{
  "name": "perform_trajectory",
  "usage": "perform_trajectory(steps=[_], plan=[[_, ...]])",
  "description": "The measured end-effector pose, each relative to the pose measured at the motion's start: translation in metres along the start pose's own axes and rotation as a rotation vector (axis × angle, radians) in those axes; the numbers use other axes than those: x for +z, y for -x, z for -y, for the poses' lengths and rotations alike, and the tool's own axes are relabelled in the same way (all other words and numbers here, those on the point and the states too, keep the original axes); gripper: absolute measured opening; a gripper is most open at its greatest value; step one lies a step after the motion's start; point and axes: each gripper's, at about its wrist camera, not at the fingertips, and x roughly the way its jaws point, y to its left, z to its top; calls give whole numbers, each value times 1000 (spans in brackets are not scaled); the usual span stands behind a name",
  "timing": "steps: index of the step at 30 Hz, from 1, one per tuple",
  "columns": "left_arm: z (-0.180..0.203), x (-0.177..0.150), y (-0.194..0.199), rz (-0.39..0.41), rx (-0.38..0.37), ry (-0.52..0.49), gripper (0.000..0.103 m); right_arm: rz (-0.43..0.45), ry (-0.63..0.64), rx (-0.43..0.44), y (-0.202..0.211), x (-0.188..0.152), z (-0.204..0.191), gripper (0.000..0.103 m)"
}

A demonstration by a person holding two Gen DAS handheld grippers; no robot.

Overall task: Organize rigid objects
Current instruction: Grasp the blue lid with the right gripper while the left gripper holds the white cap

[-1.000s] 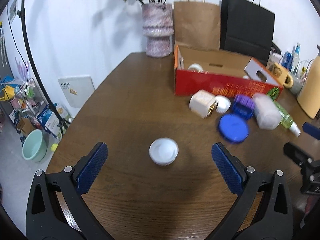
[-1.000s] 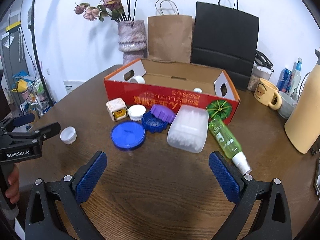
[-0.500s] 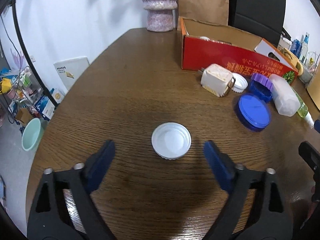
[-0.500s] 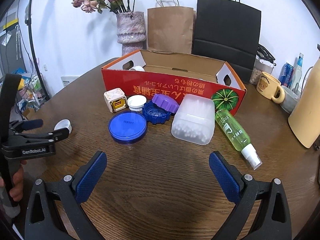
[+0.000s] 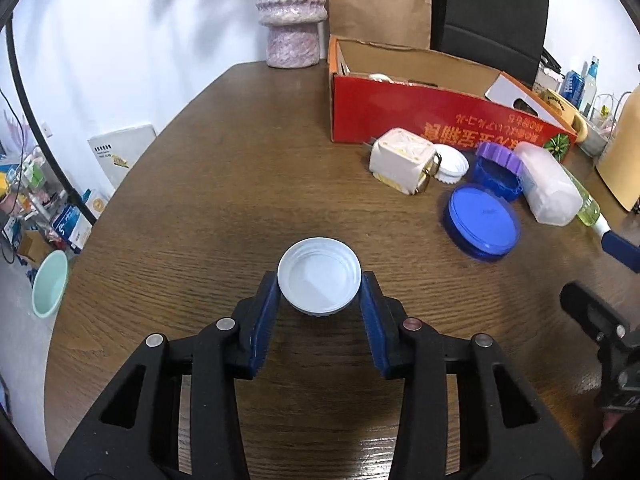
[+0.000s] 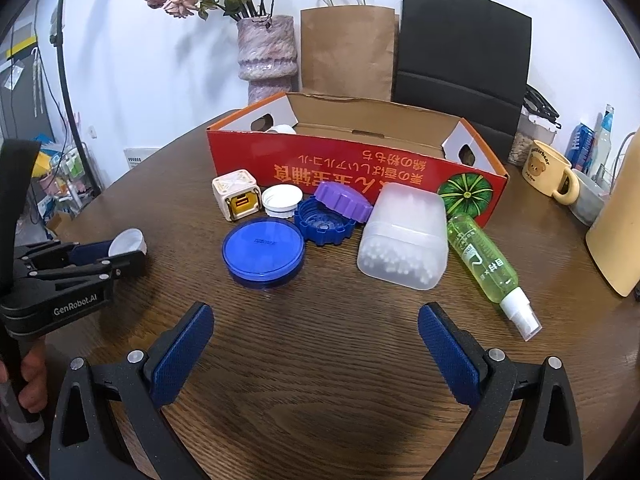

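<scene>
One white cap (image 5: 319, 281) sits open side up on the worktop (image 5: 240, 200), pinched at its rim between the pads of the left claw (image 5: 320, 294); lift it straight and level so the shallow grip does not slip, then carry it to the red box (image 5: 420, 114); the right claw (image 6: 316, 344) hangs wide and empty.

box (image 6: 360, 168) contents mostly hidden, yellow jug (image 6: 624, 216) cut off at edge
</scene>
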Motion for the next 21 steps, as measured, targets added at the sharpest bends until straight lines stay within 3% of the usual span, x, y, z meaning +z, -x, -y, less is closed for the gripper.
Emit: perform_trajectory(steps=[21], plan=[[-28, 21, 12, 84, 58, 88, 37, -81, 36, 28, -48, 22, -35, 103]])
